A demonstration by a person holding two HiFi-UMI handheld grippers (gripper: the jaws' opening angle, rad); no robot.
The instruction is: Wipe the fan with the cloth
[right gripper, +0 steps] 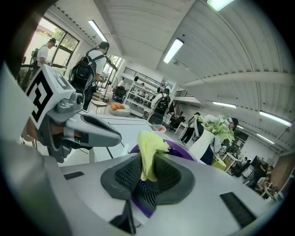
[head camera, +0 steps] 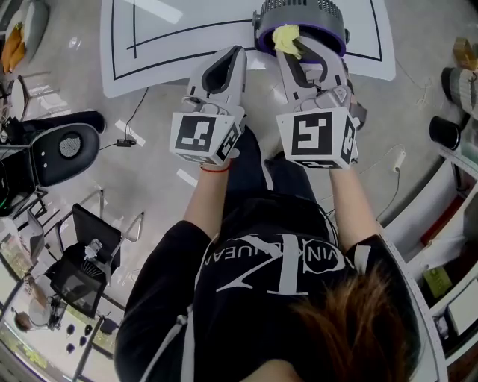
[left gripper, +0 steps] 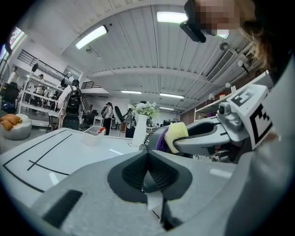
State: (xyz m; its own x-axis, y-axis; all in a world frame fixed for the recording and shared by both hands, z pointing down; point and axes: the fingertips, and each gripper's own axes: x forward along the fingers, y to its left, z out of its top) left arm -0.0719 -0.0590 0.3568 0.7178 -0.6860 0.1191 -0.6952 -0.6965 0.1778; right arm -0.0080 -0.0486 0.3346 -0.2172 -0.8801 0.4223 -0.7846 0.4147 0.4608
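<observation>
cloth (head camera: 287, 40), yellow and bunched, sits clamped between the jaws of the right claw (head camera: 293, 46), just above the purple-rimmed fan (head camera: 302, 9), which stands at the near edge of the white counter (head camera: 179, 30). left claw (head camera: 228, 57) hangs just beside it, jaws together, holding nothing.

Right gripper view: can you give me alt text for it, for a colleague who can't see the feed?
The right gripper is shut on a yellow cloth, whose bunched top sticks up above the jaws, with the purple-rimmed fan right behind and below. The left gripper shows at the left in front of a white table, with a busy workshop beyond.
</observation>
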